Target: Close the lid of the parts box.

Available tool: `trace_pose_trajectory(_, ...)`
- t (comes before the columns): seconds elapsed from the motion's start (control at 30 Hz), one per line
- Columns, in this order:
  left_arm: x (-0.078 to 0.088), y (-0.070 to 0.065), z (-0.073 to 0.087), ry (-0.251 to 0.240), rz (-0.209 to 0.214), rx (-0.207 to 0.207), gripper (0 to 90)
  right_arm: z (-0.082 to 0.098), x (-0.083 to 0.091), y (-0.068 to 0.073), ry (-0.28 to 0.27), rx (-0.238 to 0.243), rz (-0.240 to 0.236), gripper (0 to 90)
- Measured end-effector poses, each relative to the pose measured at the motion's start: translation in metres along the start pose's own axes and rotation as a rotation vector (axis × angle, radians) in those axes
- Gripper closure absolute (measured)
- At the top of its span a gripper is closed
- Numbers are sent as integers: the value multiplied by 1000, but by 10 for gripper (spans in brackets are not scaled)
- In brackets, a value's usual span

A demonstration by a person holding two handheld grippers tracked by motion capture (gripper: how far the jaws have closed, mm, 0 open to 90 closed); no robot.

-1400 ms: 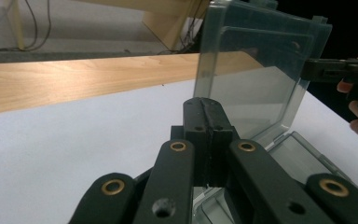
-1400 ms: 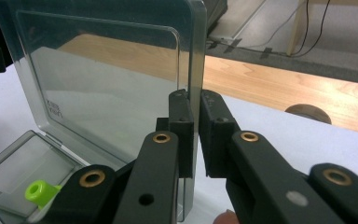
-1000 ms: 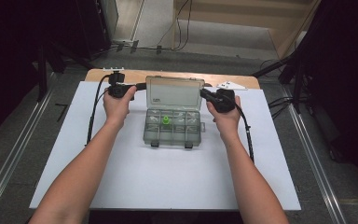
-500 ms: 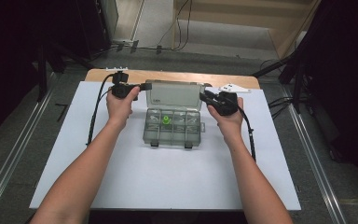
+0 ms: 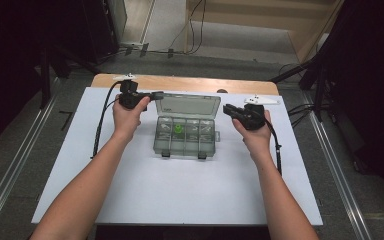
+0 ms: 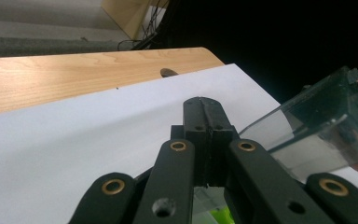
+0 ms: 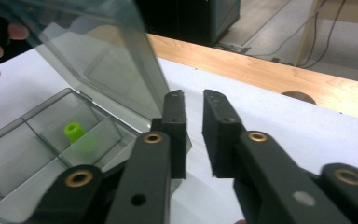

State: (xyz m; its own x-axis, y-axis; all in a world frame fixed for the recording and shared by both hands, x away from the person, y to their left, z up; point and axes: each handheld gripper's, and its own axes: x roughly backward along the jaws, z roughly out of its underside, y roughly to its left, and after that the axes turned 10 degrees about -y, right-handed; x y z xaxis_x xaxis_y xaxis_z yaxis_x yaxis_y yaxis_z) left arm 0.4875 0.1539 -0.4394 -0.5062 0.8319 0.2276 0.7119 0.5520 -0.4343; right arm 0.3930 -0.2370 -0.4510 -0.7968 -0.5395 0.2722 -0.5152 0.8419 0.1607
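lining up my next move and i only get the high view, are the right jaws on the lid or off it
Observer: Off it. The right gripper has a narrow gap between its jaws, which have just been closing with nothing between them. The lid stands tilted up beside one jaw, outside the gap.
Operator: and the left jaws
Observer: The left gripper is shut. Its jaws are pressed together on nothing, and the lid's end is off to one side of them.
Operator: what's the green thing in there
Observer: The green piece looks like a short tube standing upright in one compartment of the box.
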Motion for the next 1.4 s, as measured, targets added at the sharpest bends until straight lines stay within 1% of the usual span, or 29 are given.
trace_pose_trajectory(0.03, 0, -1, 0, -1, 4, 0, 890, -1, 0, 1, 4, -9, 2, 819)
trace_pose_trajectory(0.07, 1, -2, 1, 1, 5, -7, 890, -2, -1, 3, 6, -15, 13, 836)
trace_pose_trajectory(0.1, 1, -3, 1, -3, 9, -9, 890, -3, -1, 3, 2, -12, 23, 850)
trace_pose_trajectory(0.13, 2, -3, 1, 0, 12, -11, 890, -4, -2, 3, 4, -22, 27, 870)
trace_pose_trajectory(0.17, 3, -5, 1, -3, 14, -12, 890, -4, -2, 3, 7, -37, 22, 870)
trace_pose_trajectory(0.23, 4, -7, 1, -4, 19, -20, 890, -6, -3, 5, 7, -28, 20, 871)
trace_pose_trajectory(0.27, 5, -8, 1, -7, 21, -19, 890, -7, -3, 7, 8, -25, 27, 871)
trace_pose_trajectory(0.4, 8, -12, 3, -9, 29, -32, 890, -9, -4, 9, 3, -50, 43, 871)
trace_pose_trajectory(0.5, 10, -15, 6, -7, 36, -43, 890, -9, -4, 10, -6, -68, 41, 872)
trace_pose_trajectory(0.6, 12, -18, 8, -8, 36, -47, 890, -9, -3, 12, -10, -66, 34, 871)
trace_pose_trajectory(0.7, 15, -21, 10, -8, 38, -61, 890, -10, -1, 16, -21, -64, 25, 871)
trace_pose_trajectory(0.77, 17, -24, 11, -9, 22, -69, 889, -11, 2, 19, -30, -68, 14, 871)
trace_pose_trajectory(0.83, 19, -26, 13, -12, 25, -80, 889, -11, 4, 22, -35, -44, 11, 871)
trace_pose_trajectory(0.87, 21, -27, 13, -14, 25, -84, 889, -11, 5, 24, -30, -55, 11, 871)
trace_pose_trajectory(0.9, 21, -28, 14, -17, 27, -87, 889, -11, 6, 25, -34, -44, 5, 871)
trace_pose_trajectory(0.97, 24, -31, 16, -21, 30, -87, 889, -10, 9, 27, -41, -44, 1, 871)
trace_pose_trajectory(1.03, 26, -33, 18, -18, 31, -95, 889, -8, 11, 29, -45, -46, -6, 871)
trace_pose_trajectory(1.1, 28, -36, 20, -22, 30, -99, 889, -5, 13, 31, -46, -39, -6, 871)
trace_pose_trajectory(1.17, 29, -39, 22, -21, 31, -117, 889, -2, 16, 33, -45, -40, -16, 871)
trace_pose_trajectory(1.2, 30, -41, 23, -19, 33, -124, 889, 0, 17, 34, -48, -30, -15, 871)
trace_pose_trajectory(1.27, 32, -45, 27, -15, 37, -132, 889, 4, 20, 36, -46, -34, -21, 871)
trace_pose_trajectory(1.3, 32, -47, 29, -9, 36, -140, 889, 6, 21, 37, -50, -26, -25, 871)
trace_pose_trajectory(1.4, 35, -54, 35, -12, 43, -150, 889, 12, 25, 41, -48, -22, -31, 871)
